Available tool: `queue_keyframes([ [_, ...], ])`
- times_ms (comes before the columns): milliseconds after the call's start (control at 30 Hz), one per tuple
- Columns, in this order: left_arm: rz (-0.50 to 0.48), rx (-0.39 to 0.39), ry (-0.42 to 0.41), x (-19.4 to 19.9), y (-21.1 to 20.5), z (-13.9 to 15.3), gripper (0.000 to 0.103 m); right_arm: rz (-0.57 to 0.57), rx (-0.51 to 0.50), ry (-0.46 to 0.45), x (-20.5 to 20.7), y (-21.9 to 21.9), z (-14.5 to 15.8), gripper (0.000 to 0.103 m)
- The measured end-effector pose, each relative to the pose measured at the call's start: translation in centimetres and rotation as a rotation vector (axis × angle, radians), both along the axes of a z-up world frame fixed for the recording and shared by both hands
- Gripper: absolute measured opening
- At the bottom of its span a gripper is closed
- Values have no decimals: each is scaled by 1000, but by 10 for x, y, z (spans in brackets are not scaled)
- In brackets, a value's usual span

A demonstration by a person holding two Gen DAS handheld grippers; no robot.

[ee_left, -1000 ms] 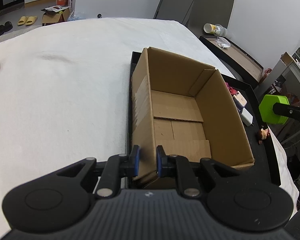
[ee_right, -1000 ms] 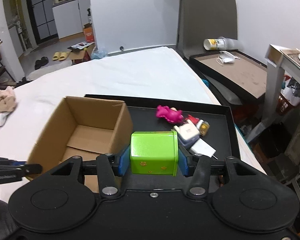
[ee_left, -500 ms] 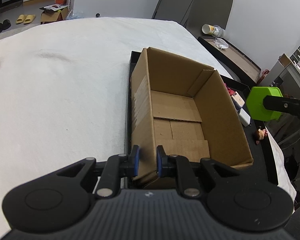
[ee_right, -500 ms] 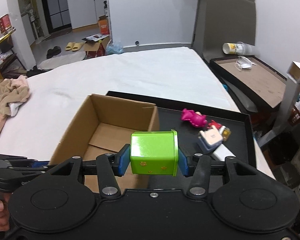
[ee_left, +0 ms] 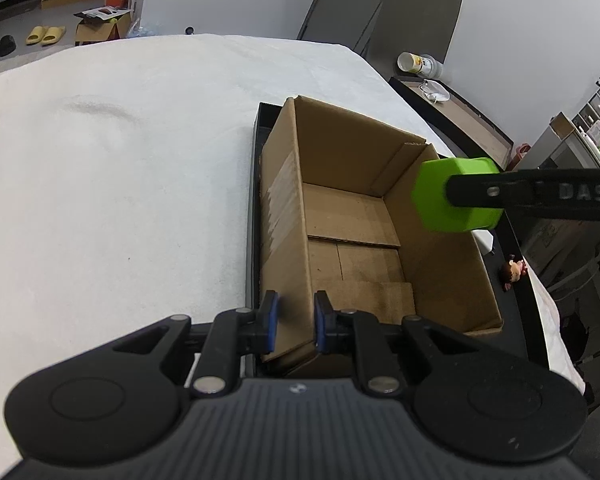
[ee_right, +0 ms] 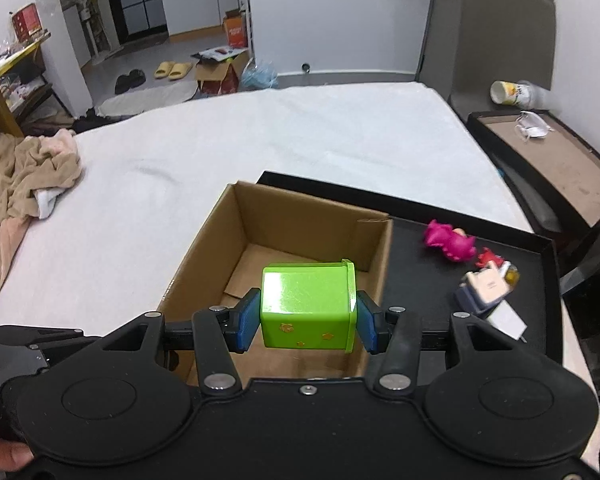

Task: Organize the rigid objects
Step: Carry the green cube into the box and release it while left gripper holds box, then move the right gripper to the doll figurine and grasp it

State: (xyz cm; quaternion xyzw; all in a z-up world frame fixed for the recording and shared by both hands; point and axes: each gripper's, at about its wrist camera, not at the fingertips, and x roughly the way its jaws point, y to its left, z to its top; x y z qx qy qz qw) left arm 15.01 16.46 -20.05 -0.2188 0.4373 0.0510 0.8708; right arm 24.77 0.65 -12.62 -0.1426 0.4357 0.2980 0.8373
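Green glossy plastic fills my right claw (ee_right: pixel 307 322): a lime-green box with small yellow stars (ee_right: pixel 308 306) sits squeezed between the two blue pads (ee_right: pixel 247 321), one pad flat on each side wall, its rimmed end turned to my right. I hold it in the air above the open brown cardboard carton (ee_right: pixel 260 236), over the near part of its bare floor. From my other hand's camera the same green box (ee_left: pixel 456 196) hangs over the carton's right wall, with a black finger of the right claw crossing its face.

My left claw (ee_left: pixel 293 322) is closed on the carton's near corner: one blue pad (ee_left: pixel 271 322) presses the outer face of the left wall, the other sits inside it, and the cardboard edge runs up between them.

The carton (ee_left: pixel 364 224) stands on a shallow black tray (ee_right: pixel 420 256), which lies on a white cloth-covered surface (ee_right: pixel 300 144). On the tray to the right of the carton lie a magenta toy figure (ee_right: pixel 450 242), a small red toy (ee_right: pixel 487 258), a white and dark-blue blocky item (ee_right: pixel 485 288) and a flat white piece (ee_right: pixel 508 318), all close together. A small brown-haired figurine (ee_left: pixel 513 271) lies on the tray strip beside the carton's right wall. A beige crumpled cloth (ee_right: pixel 24 176) lies at the far left of the white surface.
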Motion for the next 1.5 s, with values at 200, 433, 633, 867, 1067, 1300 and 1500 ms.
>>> queue_keyframes([
  [200,1,2,-6,-1,0,-1,17,25,8,39,1,22,-7,52],
  [433,1,2,-4,-1,0,-1,18,33,44,37,3,22,4,64],
  [633,2,-6,0,-1,2,-1,18,4,50,34,6,-6,11,64],
  [867,2,3,7,0,0,-1,18,-57,39,22,16,-50,14,69],
  [1067,5,11,13,1,-2,0,18,-113,34,16,26,-84,10,72],
  [1300,2,42,29,3,-8,0,18,-171,34,19,37,-121,0,72],
  [1500,7,51,37,3,-10,1,18,-224,23,17,47,-153,-14,72],
])
